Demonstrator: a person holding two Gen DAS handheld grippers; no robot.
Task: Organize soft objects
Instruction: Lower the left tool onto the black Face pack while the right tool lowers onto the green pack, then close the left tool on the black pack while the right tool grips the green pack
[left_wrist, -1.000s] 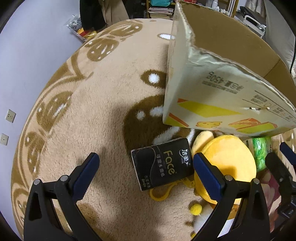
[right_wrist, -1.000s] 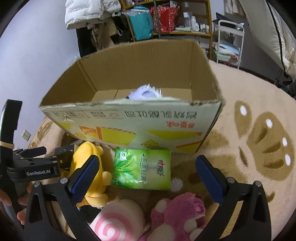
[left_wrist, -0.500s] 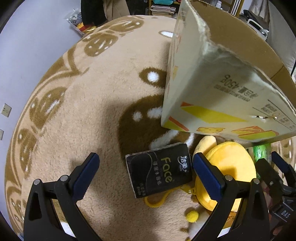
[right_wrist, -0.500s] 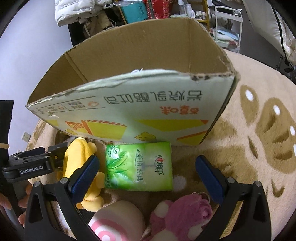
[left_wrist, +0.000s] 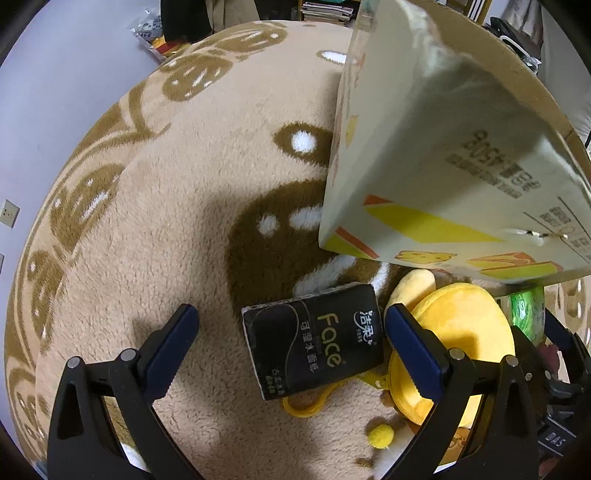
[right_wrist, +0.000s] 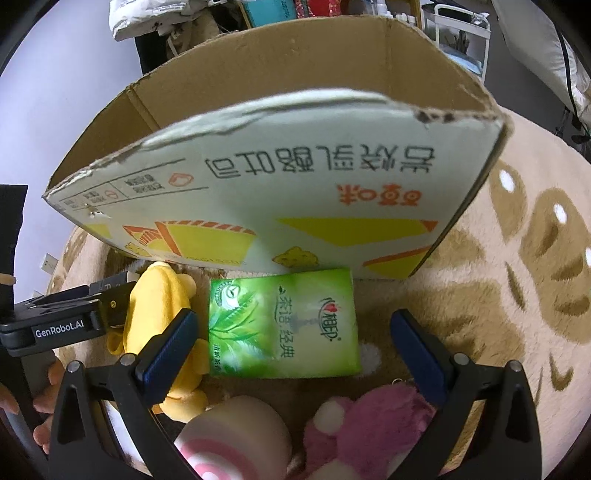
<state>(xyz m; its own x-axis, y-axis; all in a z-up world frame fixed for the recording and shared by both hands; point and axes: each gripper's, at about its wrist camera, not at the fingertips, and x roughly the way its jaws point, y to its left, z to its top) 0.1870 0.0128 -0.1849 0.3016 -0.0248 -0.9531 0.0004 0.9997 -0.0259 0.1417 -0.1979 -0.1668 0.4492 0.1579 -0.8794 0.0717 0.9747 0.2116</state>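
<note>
green tissue pack (right_wrist: 282, 325): flat on rug, between the right gripper (right_wrist: 291, 339) fingers, not touched, box wall just past it
black tissue pack (left_wrist: 314, 341): flat on rug, between the left gripper (left_wrist: 291, 339) fingers, nearer the right finger, tilted
right gripper: wide open, holding nothing
left gripper: wide open, holding nothing
yellow plush (right_wrist: 162, 314): behind right gripper's left finger, beside green pack
pink plush (right_wrist: 369, 424): under right gripper, near side
swirl plush (right_wrist: 232, 435): left of pink plush
cardboard box (right_wrist: 295, 177): ahead of both grippers, open top
rug (left_wrist: 166, 221): beige, brown pattern

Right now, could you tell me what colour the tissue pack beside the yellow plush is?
Black tissue pack, left wrist view.
</note>
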